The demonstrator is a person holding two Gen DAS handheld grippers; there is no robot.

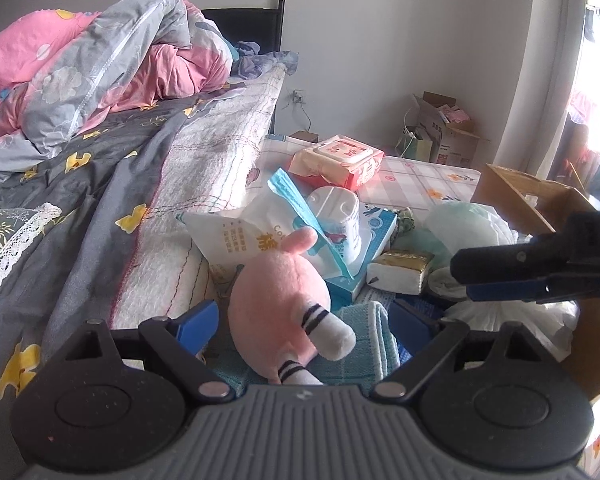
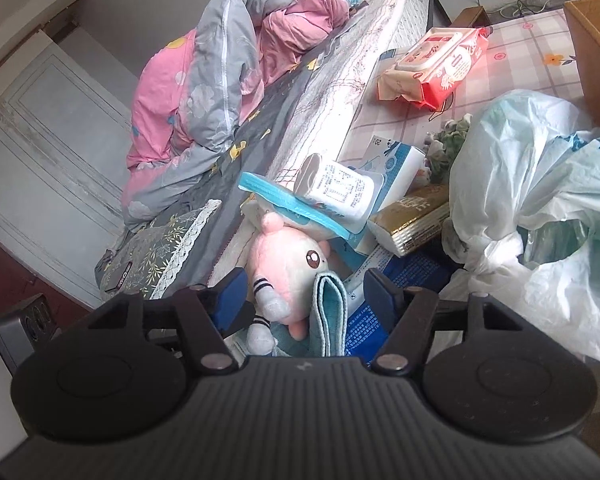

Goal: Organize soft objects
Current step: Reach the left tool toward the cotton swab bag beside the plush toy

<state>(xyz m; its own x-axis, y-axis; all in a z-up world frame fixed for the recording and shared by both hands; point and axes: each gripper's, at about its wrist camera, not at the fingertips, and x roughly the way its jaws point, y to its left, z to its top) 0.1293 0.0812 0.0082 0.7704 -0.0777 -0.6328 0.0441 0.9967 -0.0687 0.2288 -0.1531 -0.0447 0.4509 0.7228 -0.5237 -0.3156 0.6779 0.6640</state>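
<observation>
Plush toy [image 1: 278,304], pink, sits on a folded teal towel [image 2: 330,312] beside the bed [image 1: 204,168]. My left gripper [image 1: 300,324] stands spread around it, pads untouching; my right gripper [image 2: 304,300] brackets toy and towel, ungripped.

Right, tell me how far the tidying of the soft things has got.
Nothing looks sorted yet: the tissue packs, wet wipes and plastic bags lie jumbled beside the bed. In hand: the pink plush toy and the folded teal towel sit between the open fingers of both the left hand-held gripper and the right hand-held gripper, neither visibly clamped. Everything is left to put away.
</observation>
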